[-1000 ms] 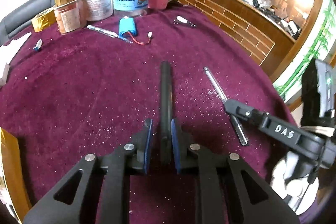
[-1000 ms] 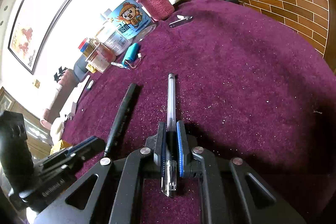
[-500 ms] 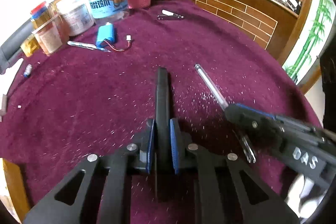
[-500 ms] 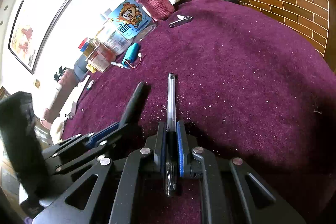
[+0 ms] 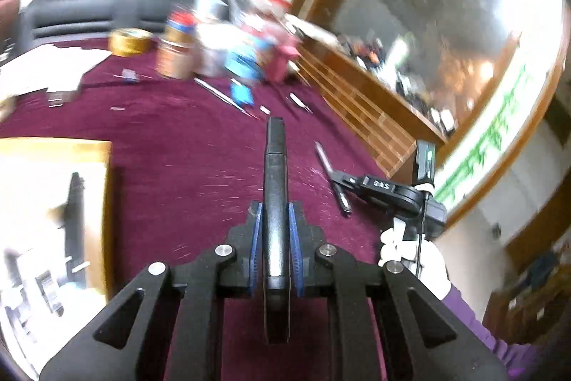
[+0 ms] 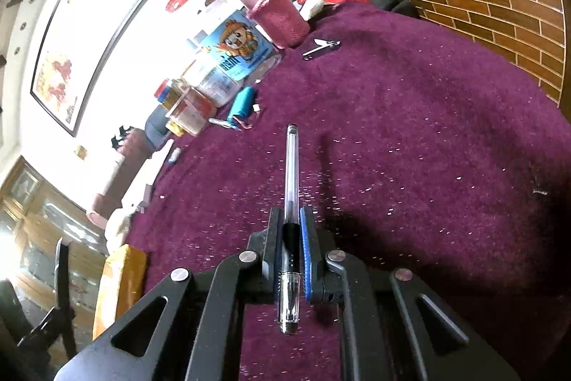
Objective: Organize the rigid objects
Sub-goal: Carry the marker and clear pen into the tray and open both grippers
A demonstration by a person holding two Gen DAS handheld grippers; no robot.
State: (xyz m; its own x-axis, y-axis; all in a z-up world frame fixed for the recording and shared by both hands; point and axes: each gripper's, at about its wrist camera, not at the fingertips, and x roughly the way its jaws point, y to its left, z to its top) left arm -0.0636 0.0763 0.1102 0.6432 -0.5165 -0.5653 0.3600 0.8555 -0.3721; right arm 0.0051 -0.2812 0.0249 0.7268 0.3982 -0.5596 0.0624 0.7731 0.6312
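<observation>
A: Maroon pile cloth [image 6: 410, 138], covering the table. Item one?

B: Black marker [image 5: 275, 202], pinched lengthwise between the blue pads [image 5: 256, 238] of the left gripper [image 5: 275, 224]. Raised above the cloth, tip pointing away from the camera. View blurred.

A: Item two?

B: Clear-barrelled pen [image 6: 291, 202] with black grip section, clamped between the blue pads [image 6: 305, 245] of the right gripper [image 6: 289, 220]. It points forward over the cloth, its shadow on the pile just to its right. The same pen [image 5: 332, 174] and right gripper [image 5: 339, 181] show in the left view, low near the table's edge, held by a white-gloved hand [image 5: 414, 256].

A: Container?

B: Yellow-walled box [image 5: 103, 209] at the left edge of the table; a dark pen-like item [image 5: 73, 224] lies inside, other contents too overexposed to list.

A: Far side of the table?

B: Cartoon-labelled jar [image 6: 232, 66], pink sleeved bottle [image 6: 274, 13], blue battery pack [image 6: 242, 106] with red lead, small folding tool [image 6: 321, 47], several tins [image 6: 189, 106]; roll of gold tape [image 5: 130, 41] in the left view
</observation>
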